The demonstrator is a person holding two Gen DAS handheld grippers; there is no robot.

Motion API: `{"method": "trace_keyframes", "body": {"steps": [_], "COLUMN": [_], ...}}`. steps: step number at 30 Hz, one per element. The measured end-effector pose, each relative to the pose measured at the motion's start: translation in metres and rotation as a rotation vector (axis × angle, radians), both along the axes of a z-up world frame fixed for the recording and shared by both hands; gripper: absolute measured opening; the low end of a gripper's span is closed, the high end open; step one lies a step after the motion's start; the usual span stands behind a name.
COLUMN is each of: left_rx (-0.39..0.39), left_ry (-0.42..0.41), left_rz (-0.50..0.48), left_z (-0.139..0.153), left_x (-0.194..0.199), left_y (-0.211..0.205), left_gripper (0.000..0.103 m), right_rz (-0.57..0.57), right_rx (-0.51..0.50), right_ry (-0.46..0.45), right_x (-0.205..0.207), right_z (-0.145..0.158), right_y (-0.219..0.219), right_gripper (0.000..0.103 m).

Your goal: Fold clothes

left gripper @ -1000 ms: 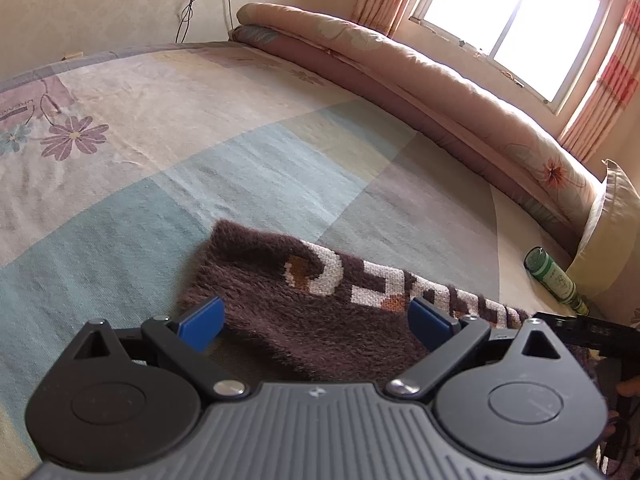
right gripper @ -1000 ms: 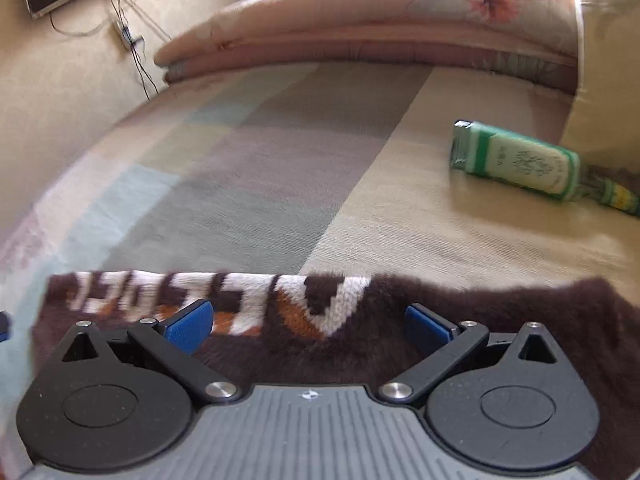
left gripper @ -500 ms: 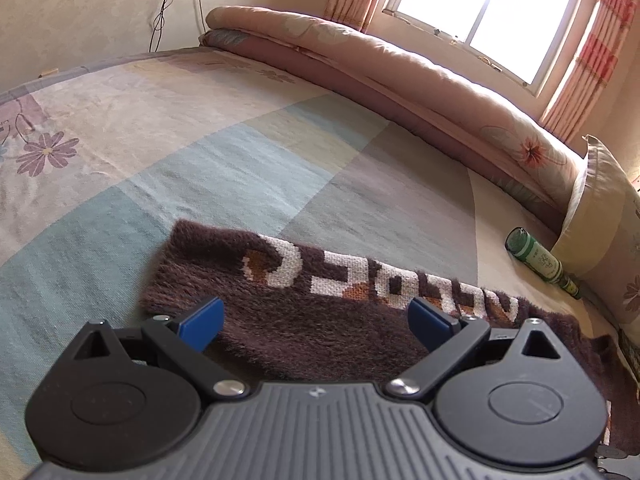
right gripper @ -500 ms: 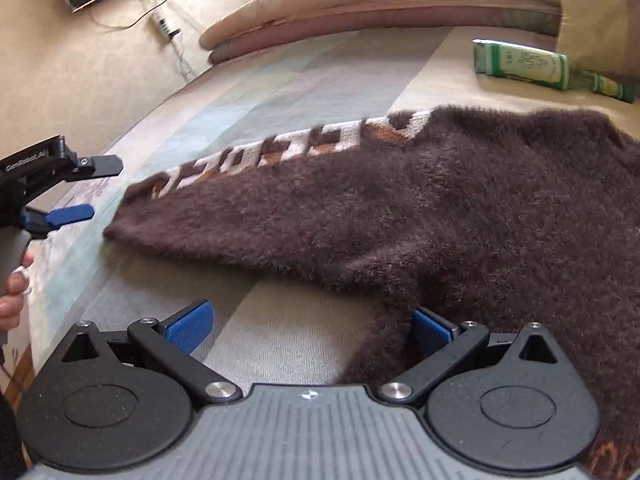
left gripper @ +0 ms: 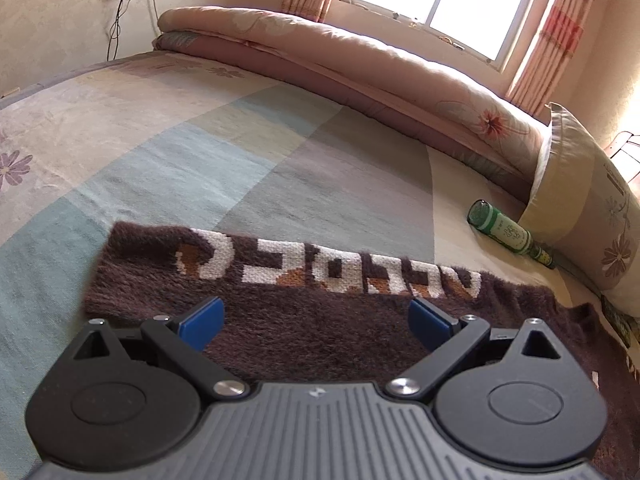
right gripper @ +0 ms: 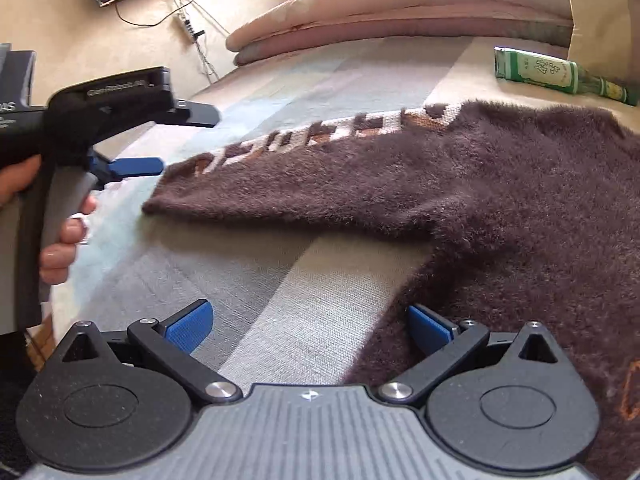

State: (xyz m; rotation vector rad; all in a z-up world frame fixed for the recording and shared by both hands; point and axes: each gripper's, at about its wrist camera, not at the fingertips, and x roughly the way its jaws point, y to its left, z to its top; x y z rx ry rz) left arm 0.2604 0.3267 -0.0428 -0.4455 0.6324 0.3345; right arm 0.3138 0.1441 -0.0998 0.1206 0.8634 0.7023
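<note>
left hand-held gripper (left gripper: 316, 320): jaws spread wide, nothing between the blue pads; we see it hovering low over the near edge of the sweater sleeve. Also visible from the right wrist camera (right gripper: 132, 148), held by a hand (right gripper: 60, 236), just off the cuff end.
right hand-held gripper (right gripper: 308, 326): jaws wide apart too, holding nothing; left pad (right gripper: 188, 326) is over bare bed, right pad (right gripper: 428, 328) sits at the fuzzy edge of the sweater body, touching or nearly so, we can't tell which.
sweater (right gripper: 500, 216): dark brown, fuzzy, lying flat on the bed (left gripper: 240, 168). One sleeve (left gripper: 280, 280) runs straight out sideways with its white and orange lettering up. Body spreads to the right, partly out of frame.
fold state: we see no fold in the visible part; sleeve is fully extended, the part of the body we see looks single-layer. Far side of the garment is out of view, so we can't vouch for it.
progress (our judgement): garment is spread and smoothed, not a folded bundle. Sleeve and body folds are left to do.
surroundings: green bottle (right gripper: 556, 74) lies on the bed well apart from the sweater, next to a pillow (left gripper: 592, 208); rolled quilt (left gripper: 360, 68) along the far edge.
</note>
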Motion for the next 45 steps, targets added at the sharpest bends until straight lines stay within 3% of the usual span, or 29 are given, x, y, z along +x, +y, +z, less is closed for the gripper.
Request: {"method": "trace_keyframes", "body": {"steps": [3,6,12,15,18,24,27,30,35,40,45], "left_rx": [-0.012,-0.006,0.027,0.053,0.083,0.145,0.176,0.234,0.21,0.301,0.306], "left_ry": [-0.02,-0.025,-0.037,-0.051,-0.029,0.019,0.043,0.122,0.148,0.198,0.129], "left_rz": [-0.057,-0.14,-0.387,-0.535,-0.592,-0.694,-0.745,-0.705,-0.658,-0.662,-0.701], "left_z": [0.006,0.012,0.019,0.015,-0.001,-0.035,-0.051,-0.063,-0.06,-0.045,-0.038], "left_x": [0.009,0.02,0.037,0.035,0.045,0.065,0.075,0.08,0.037,0.0,-0.014], "left_y": [-0.017,-0.046,-0.129,-0.176,-0.2,-0.243,-0.265,-0.251,-0.235,-0.256,-0.29], "left_gripper": [0.098,0.098,0.098,0.098,0.098,0.098,0.098,0.098,0.099,0.099,0.099], "right_rz": [-0.039,-0.175,-0.29,-0.347,-0.401,-0.368,-0.333,-0.317,-0.337,-0.36,-0.354], "right_rx": [0.014,-0.107,-0.28,-0.367,-0.45,-0.269,-0.301,-0.284,-0.203,-0.129,-0.148], "right_ry": [0.029,-0.039,-0.09,-0.115,-0.141,-0.197,-0.179,-0.159,-0.107,-0.072,-0.073], "right_x": [-0.004,-0.021,-0.053,-0.069,-0.085,-0.1,-0.099,-0.103,-0.107,-0.107,-0.104], "right_z": [0.015,0.027,0.017,0.012,0.007,-0.019,-0.013,-0.01,-0.003,-0.001,-0.004], "right_y": [-0.037,-0.085,-0.157,-0.193,-0.228,-0.258,-0.254,-0.261,-0.28,-0.294,-0.291], "right_gripper": [0.103,0.103,0.103,0.103,0.103,0.103,0.103,0.103,0.103,0.103,0.103]}}
